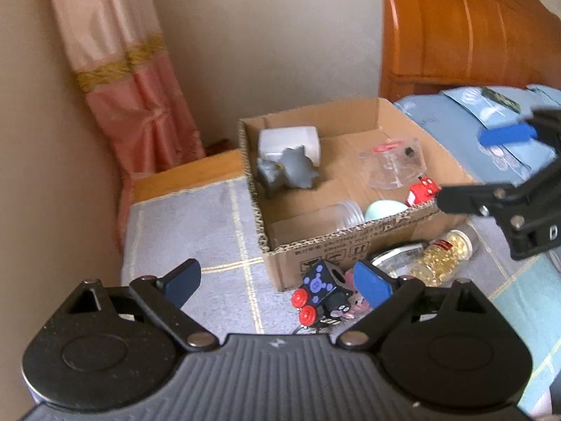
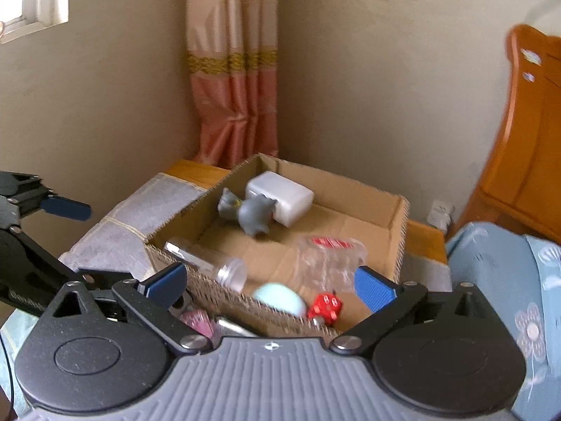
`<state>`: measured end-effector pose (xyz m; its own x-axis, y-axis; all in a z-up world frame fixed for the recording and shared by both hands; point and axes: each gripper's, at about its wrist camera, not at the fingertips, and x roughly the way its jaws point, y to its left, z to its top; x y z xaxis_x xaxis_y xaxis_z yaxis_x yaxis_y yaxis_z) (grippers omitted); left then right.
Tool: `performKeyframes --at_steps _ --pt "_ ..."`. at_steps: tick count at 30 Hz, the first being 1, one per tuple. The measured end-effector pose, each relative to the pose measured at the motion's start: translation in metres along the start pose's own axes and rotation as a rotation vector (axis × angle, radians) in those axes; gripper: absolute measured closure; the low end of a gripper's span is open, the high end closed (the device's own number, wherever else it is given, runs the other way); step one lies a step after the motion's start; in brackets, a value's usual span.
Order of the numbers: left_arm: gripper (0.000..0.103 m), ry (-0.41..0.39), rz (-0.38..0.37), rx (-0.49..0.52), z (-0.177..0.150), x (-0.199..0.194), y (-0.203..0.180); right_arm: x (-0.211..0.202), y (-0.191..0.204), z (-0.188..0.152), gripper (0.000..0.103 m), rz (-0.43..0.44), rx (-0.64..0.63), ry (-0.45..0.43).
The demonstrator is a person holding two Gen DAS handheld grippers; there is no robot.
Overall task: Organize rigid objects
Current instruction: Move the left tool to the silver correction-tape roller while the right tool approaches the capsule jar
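Both tools stand with their jaws wide apart and nothing between the pads. Taking the cardboard box (image 1: 350, 242) as the landmark, the left tool (image 1: 277, 282) hovers on the near side of it, just outside its front wall, above a few things not yet put away. Nearest to that tool is a black toy train (image 1: 322, 289) with red wheels, lying on the grey checked mat (image 1: 196, 217) just in front of the box's near corner, a small pink toy (image 1: 354, 303) touching it. A little further along the front wall lies a jar of golden beads (image 1: 443, 256) on its side.

The right tool (image 2: 270, 286) hangs over the box's near rim, empty, with a red die (image 2: 325, 307) and a pale blue ball (image 2: 280, 300) just inside the wall below it. This looks like the moment right after a drop-off.

Deeper in the box lie a clear bottle (image 2: 228, 268), a clear plastic container (image 2: 329, 256) with a red label, then a grey figurine (image 2: 250, 212) leaning against a white block (image 2: 280, 193) near the far corner.

So the step in hand is most likely the next pick, and the toy train seems the natural target for the left tool. That calls for lowering until the pads straddle the train's body rather than its wheels, closing, then lifting it clear of the front wall before release inside.
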<state>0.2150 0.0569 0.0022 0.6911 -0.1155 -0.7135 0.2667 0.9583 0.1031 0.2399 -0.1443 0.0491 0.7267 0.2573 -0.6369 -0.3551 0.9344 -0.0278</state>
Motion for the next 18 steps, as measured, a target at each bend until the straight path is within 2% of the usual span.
performKeyframes --at_steps 5,10,14,18 --pt "0.005 -0.002 -0.018 -0.071 -0.023 -0.006 -0.002 0.003 -0.003 -0.038 0.0 -0.072 0.081 0.017" --pt "0.005 0.058 -0.014 -0.132 -0.047 0.006 -0.005 0.019 -0.009 -0.078 0.0 -0.06 0.206 0.068" --pt "0.005 0.084 -0.017 -0.196 -0.061 0.017 -0.001 0.03 -0.003 -0.1 0.0 -0.071 0.226 0.071" --pt "0.005 0.106 -0.014 -0.209 -0.067 0.023 -0.001 0.042 0.004 -0.109 0.0 -0.102 0.21 0.098"
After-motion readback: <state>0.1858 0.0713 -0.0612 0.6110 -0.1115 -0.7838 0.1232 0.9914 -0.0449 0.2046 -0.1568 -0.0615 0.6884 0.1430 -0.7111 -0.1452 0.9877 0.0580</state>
